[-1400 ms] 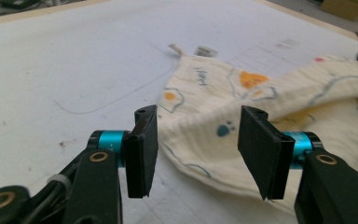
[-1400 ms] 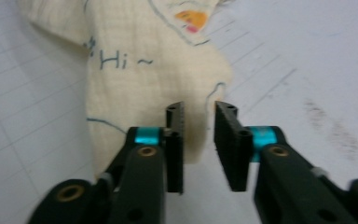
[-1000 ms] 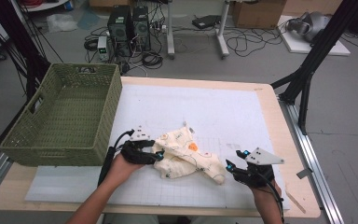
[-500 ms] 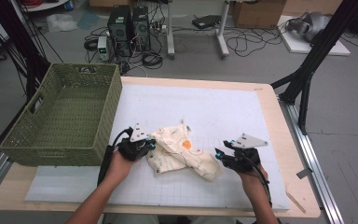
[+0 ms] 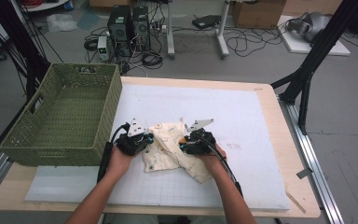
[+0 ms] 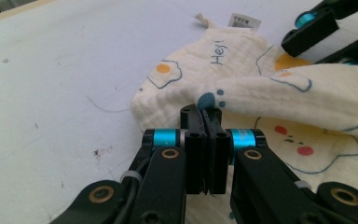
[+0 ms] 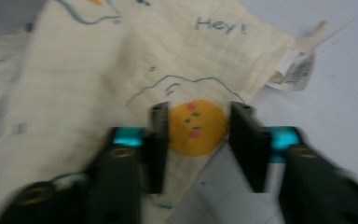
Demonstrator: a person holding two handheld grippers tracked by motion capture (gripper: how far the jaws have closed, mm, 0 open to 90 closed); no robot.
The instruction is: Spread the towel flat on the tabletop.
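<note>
Two tongs work one cloth on the counter: a cream muslin piece printed with fried eggs and the words "Hey!", lying crumpled on the white mat near the counter's front middle, just right of the green basket

Left tongs are clamped tight on a raised fold of the cloth (the jaws meet with only the fabric's edge pinched between them), at the cloth's left side in the high view. The left hand holds them low over the mat, a cable trailing back along the forearm

Right tongs have just been closing; in the right gripper view the jaws stand apart with an orange yolk print between them, the cloth under and between the tips, and the picture is blurred, so I cannot tell for sure that the pads press the fabric. In the high view these tongs sit on the cloth's upper right part, the right hand behind them

A white label and a small loop stick out from the cloth's far corner, resting on the mat. Part of the cloth is folded over itself between the two tongs, and its lower corner points toward the person
</note>
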